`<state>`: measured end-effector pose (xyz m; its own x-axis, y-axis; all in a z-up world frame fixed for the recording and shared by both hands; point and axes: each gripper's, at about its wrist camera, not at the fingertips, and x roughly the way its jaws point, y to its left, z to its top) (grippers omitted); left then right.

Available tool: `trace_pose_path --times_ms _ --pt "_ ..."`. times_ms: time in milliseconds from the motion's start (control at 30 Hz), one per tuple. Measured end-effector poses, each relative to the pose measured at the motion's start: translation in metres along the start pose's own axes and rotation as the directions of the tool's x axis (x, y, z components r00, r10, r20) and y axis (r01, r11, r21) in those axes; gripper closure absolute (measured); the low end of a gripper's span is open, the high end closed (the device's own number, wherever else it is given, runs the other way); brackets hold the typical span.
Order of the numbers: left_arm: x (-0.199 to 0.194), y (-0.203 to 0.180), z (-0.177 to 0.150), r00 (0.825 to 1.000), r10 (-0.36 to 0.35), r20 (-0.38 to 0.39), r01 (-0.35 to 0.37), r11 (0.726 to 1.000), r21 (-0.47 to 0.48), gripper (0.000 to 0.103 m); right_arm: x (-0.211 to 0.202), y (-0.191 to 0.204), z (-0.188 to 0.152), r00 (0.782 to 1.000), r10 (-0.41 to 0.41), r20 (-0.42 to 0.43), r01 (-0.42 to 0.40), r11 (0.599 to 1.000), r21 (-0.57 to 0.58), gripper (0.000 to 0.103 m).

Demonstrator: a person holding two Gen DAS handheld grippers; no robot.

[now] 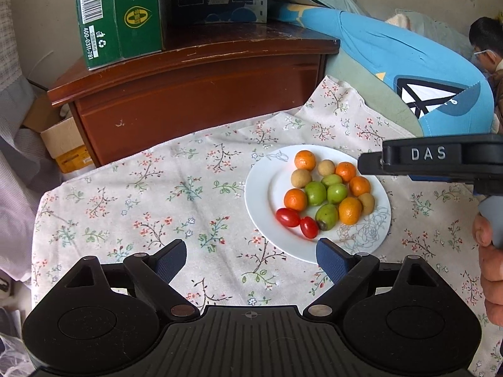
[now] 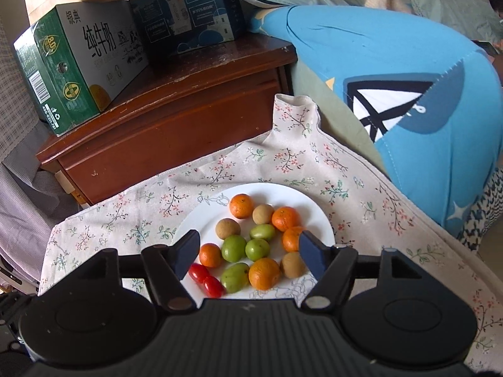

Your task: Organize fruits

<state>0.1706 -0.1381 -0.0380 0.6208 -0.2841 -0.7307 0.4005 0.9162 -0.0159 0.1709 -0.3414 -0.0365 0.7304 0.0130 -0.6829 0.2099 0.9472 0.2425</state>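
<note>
**Fruit gathered on a white plate, both grippers released**

Readable writing comes first: in the left wrist view the other tool at the right edge bears the letters "DAS" [image 1: 428,153], and the green carton [image 1: 119,15] at upper left shows a barcode and the number "400-0311-781". In the right wrist view the same carton's pale face carries large Chinese characters and a round "80" mark. A dark blue box [image 2: 191,12] stands beside it on the brown wooden cabinet [image 2: 176,110]; its small print is too fine to read.

The white plate [image 1: 267,188] lies on the flowered cloth [image 1: 157,194] covering the surface, right of centre in the left view. On it lie five small oranges [image 1: 295,199], four green fruits [image 1: 315,193], three tan round fruits [image 1: 301,178] and two red cherry tomatoes [image 1: 288,217], touching in a loose cluster.

The left gripper [image 1: 251,260] hangs over the cloth at the plate's near rim, fingers spread wide and empty. The right gripper [image 2: 250,251] hovers over the plate, fingers parted, nothing pressed between them.
</note>
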Motion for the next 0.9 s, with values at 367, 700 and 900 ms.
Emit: trace_pose_path --times_ms 367,700,900 --pt "-0.015 0.013 0.005 1.0 0.003 -0.002 -0.003 0.999 -0.035 0.007 -0.023 0.007 -0.028 0.996 -0.08 -0.042 0.077 0.994 -0.071 0.022" --pt "0.007 0.013 0.006 0.993 0.088 -0.077 -0.092 0.995 -0.043 0.007 -0.016 0.01 -0.036 0.977 -0.187 -0.1 0.178 0.979 -0.097 0.013" --pt "0.019 0.012 -0.005 0.99 0.092 -0.106 -0.095 0.995 -0.025 0.007 -0.006 0.001 -0.037 0.961 -0.227 -0.156 0.219 0.973 -0.068 0.012"
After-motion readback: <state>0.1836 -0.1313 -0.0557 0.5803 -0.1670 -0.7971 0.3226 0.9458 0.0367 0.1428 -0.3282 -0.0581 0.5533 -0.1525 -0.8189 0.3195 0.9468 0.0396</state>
